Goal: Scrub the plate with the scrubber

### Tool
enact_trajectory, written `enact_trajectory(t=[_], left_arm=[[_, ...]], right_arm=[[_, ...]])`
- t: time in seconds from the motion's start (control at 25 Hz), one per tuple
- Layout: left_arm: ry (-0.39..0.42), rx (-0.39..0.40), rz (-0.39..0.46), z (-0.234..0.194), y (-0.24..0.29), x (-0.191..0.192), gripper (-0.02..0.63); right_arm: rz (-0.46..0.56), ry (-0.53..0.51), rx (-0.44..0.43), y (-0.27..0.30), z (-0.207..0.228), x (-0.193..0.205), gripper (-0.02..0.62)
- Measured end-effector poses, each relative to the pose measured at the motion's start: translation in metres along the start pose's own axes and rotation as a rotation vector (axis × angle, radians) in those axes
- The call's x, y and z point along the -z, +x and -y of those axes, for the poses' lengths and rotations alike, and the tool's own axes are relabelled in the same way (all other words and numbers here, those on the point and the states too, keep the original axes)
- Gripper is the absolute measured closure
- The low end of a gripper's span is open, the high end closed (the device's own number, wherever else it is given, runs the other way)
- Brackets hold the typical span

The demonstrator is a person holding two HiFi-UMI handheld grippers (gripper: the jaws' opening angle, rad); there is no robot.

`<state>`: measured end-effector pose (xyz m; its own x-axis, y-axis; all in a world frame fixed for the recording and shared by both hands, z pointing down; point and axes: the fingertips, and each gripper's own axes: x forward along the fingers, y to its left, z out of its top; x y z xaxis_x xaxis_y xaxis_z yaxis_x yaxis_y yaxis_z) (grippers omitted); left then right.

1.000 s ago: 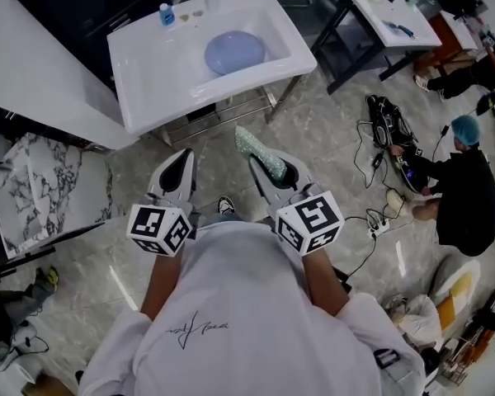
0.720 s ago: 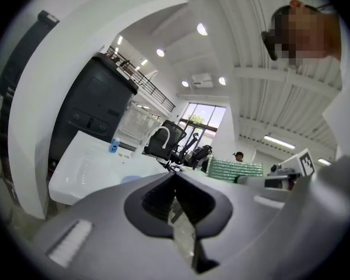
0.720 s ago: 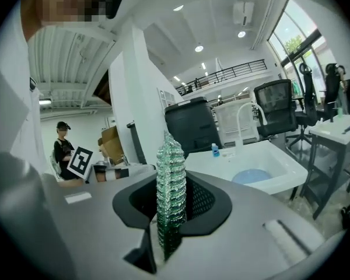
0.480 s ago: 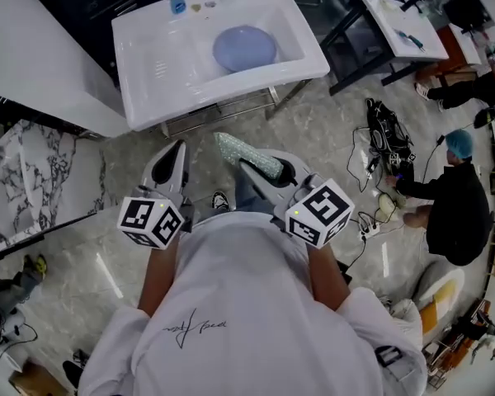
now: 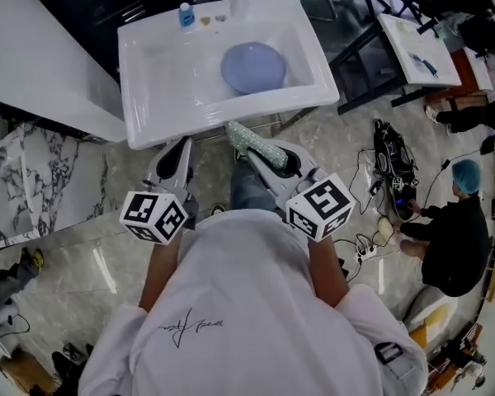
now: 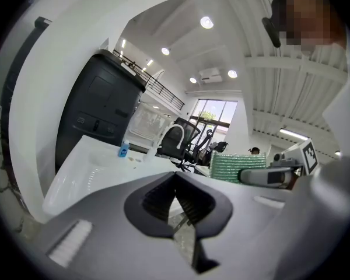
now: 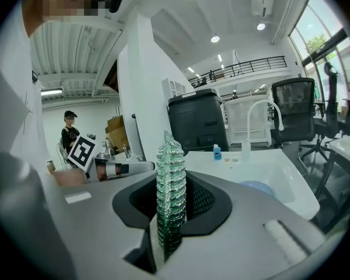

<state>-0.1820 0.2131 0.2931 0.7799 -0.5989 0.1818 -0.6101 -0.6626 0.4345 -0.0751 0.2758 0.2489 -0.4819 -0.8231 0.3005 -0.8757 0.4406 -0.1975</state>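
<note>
In the centre of the head view, the left gripper point(image 5: 180, 157) is holding its jaws closed on nothing. Beside it, the right gripper point(image 5: 268, 159) is clamping the green glittery mesh scrubber point(image 5: 252, 141), which is pointing at the white ceramic sink point(image 5: 165, 89). In the basin, upper centre, the round pale-blue plate point(image 5: 253, 67) is lying flat, apart from the scrubber. A small blue bottle point(image 5: 186, 15) is standing on the far rim.

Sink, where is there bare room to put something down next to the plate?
In the head view, the sink is bare left of the plate, all the way to its left rim. Its front rim is bare too. The back ledge is crowded, with the blue bottle and the tap.
</note>
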Motion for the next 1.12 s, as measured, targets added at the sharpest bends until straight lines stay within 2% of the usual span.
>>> enact_trajectory(t=[0.6,0.88,1.12], left_arm=[[0.001,-0.082,-0.052,-0.019,0.167,-0.031,0.603],[0.005,-0.146,-0.105,-0.034,0.226,-0.027,0.603],[-0.01,-0.214,-0.155,-0.05,0.25,-0.013,0.603]], right_arm=[[-0.047,0.062,-0.08,0.065,0.165,-0.033,0.532],[-0.091,0.174,-0.014,0.085,0.252,-0.029,0.532],[-0.122,0.274,0.064,0.099,0.311,-0.011,0.535]])
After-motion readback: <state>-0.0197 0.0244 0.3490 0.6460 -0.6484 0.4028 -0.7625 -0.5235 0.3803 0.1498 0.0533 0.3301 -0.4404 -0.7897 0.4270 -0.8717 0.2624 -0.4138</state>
